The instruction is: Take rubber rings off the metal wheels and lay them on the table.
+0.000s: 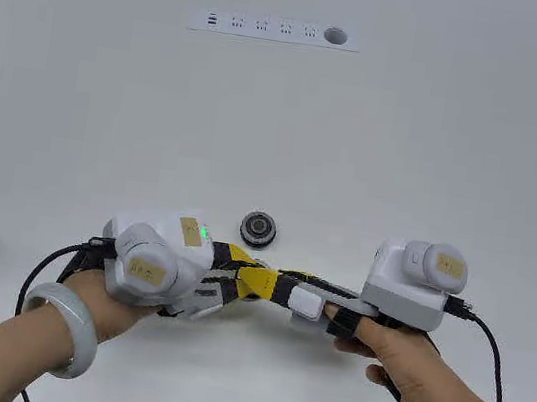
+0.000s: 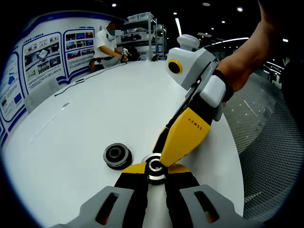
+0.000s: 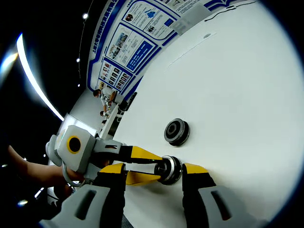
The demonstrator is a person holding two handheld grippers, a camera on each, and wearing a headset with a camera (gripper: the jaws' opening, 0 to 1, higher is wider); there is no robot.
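Yellow left fingers [image 2: 134,168] pinch wheel [image 2: 154,166], axis along them; right fingers [image 3: 195,169] spread astride.

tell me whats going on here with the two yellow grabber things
A person holds a yellow-tipped two-jaw gripper in each hand over a white table. The left gripper is clamped on a small metal wheel with a black rubber ring. The right gripper has its jaws spread either side of that same wheel, one tip against it. The ring appears to be on the wheel, not yet off. A second wheel of the same kind lies on the table just beyond, untouched.
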